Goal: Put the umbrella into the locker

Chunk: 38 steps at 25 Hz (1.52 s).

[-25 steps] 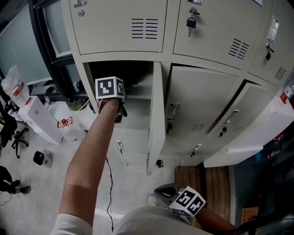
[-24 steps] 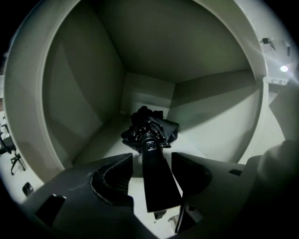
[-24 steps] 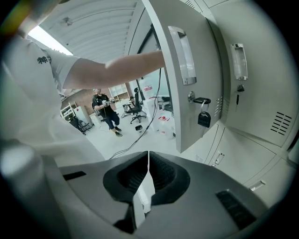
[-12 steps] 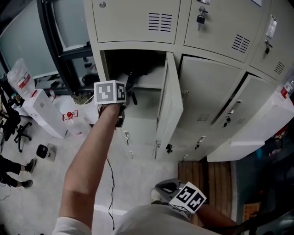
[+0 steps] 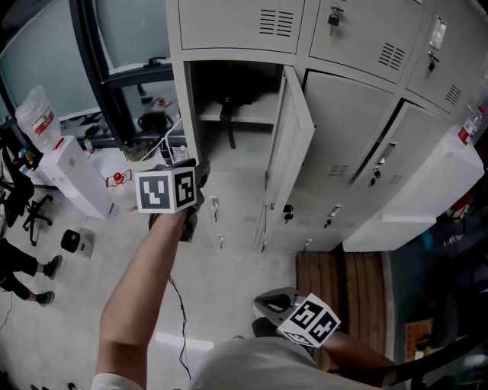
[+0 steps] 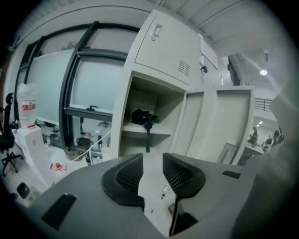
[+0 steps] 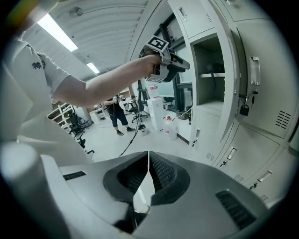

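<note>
"Where did things stand?"

"The left gripper [image 6: 152,158] hung before the locker [image 5: 190,114], jaws apart, empty. The umbrella [image 5: 229,102] lay on the locker's shelf [image 5: 255,119], probably light and soft. It would best be gripped by its stiff shaft. The right gripper [image 7: 148,156], below the locker, was closed on nothing."

Probably an office or lab: steel lockers [image 5: 358,145], swivel chairs [image 5: 33,215].

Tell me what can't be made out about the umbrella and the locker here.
- Umbrella: small and dark in the head view and the left gripper view. Its far end is lost in shadow on the shelf.
- Locker: in the head view, the space above the shelf is too dark to read.
- Upper lockers: cut off by the head view's top edge.
</note>
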Available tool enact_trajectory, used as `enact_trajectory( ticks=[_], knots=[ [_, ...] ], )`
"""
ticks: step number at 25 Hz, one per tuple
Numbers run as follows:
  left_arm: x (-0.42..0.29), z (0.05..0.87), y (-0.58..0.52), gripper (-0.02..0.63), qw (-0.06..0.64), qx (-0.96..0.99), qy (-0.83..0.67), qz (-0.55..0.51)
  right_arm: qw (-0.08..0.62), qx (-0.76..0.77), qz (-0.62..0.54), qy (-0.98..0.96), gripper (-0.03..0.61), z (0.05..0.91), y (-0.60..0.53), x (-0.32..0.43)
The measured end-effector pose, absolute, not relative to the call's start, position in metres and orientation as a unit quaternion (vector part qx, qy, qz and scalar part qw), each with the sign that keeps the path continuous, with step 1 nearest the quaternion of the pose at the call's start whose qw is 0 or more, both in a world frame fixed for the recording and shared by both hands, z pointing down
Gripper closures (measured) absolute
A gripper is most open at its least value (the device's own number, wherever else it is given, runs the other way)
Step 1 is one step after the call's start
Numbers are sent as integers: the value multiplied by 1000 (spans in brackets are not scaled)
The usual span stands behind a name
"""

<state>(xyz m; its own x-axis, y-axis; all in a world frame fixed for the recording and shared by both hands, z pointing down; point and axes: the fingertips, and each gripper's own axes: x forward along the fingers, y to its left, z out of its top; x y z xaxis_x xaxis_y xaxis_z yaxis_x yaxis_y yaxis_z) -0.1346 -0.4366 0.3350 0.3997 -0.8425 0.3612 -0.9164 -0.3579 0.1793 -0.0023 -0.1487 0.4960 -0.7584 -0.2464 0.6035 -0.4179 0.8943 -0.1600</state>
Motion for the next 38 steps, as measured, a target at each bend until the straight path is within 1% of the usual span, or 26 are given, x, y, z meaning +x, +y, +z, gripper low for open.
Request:
enact_trajectory(
  ticks=[1, 3, 5, 7, 14, 21, 31, 38],
  knots=[
    [-138, 339, -422, 486, 171, 816, -542, 107, 296, 180, 143, -927, 558, 497, -143, -4],
    [-140, 351, -392, 553, 163, 817, -541, 112, 294, 182, 144, -927, 558, 500, -129, -8],
    [-139, 364, -361, 589, 167, 822, -533, 112, 295, 181, 143, -927, 559, 502, -115, -11],
    [-138, 379, -330, 601, 174, 826, -523, 115, 295, 179, 139, -928, 558, 503, -102, -14],
    [-120, 416, -226, 603, 171, 858, -466, 131, 293, 185, 140, -928, 558, 504, -69, -15],
    [-92, 448, -140, 604, 195, 870, -432, 137, 291, 185, 136, -929, 559, 503, -54, -18],
    [-95, 484, -87, 603, 212, 860, -438, 156, 283, 188, 123, -932, 560, 496, -51, -27],
    [-94, 499, -76, 603, 213, 860, -432, 168, 278, 187, 117, -935, 560, 492, -50, -32]
  ],
)
